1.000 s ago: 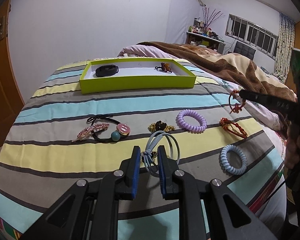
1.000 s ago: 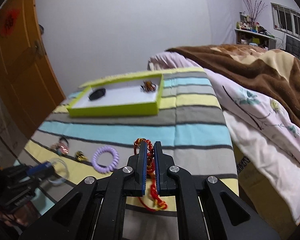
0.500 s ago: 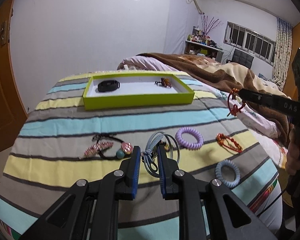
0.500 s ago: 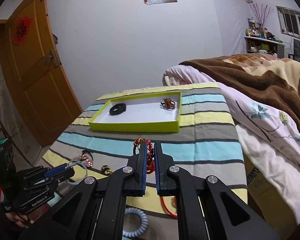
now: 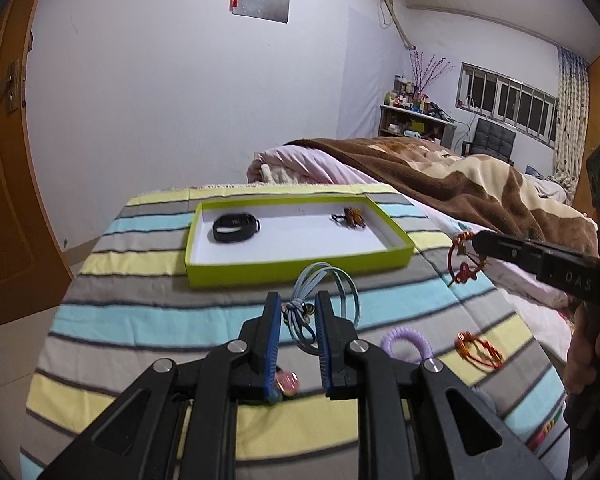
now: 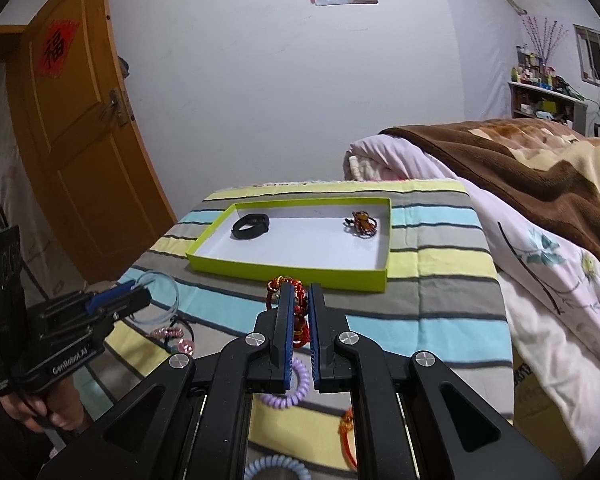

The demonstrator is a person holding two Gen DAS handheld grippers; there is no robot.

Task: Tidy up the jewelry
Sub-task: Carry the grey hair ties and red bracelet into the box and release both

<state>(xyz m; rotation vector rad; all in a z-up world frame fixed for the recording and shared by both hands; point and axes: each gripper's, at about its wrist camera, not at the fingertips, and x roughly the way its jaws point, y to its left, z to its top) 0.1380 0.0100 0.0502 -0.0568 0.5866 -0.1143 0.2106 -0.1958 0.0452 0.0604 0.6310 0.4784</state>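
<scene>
A lime-green tray [image 5: 300, 268] [image 6: 292, 268] lies on the striped bed cover and holds a black band [image 5: 236, 228] [image 6: 251, 226] and a brown beaded bracelet [image 5: 350, 217] [image 6: 362, 224]. My left gripper [image 5: 299, 312] is shut on a light blue hair tie [image 5: 324, 292] and holds it above the cover, near the tray's front wall. My right gripper [image 6: 300, 304] is shut on a red beaded bracelet [image 6: 296, 300], held in the air in front of the tray. It also shows in the left wrist view [image 5: 462, 264].
On the cover lie a purple coil hair tie [image 5: 406, 342] [image 6: 290, 388], a red string bracelet [image 5: 478, 350], a pink hair clip [image 6: 166, 333], a pink round charm [image 5: 286, 382] and a blue coil tie [image 6: 276, 468]. A brown blanket [image 5: 460, 184] is piled to the right.
Both grippers have risen and moved forward toward the tray, each carrying its piece. The loose pieces on the cover now lie lower in both views.
</scene>
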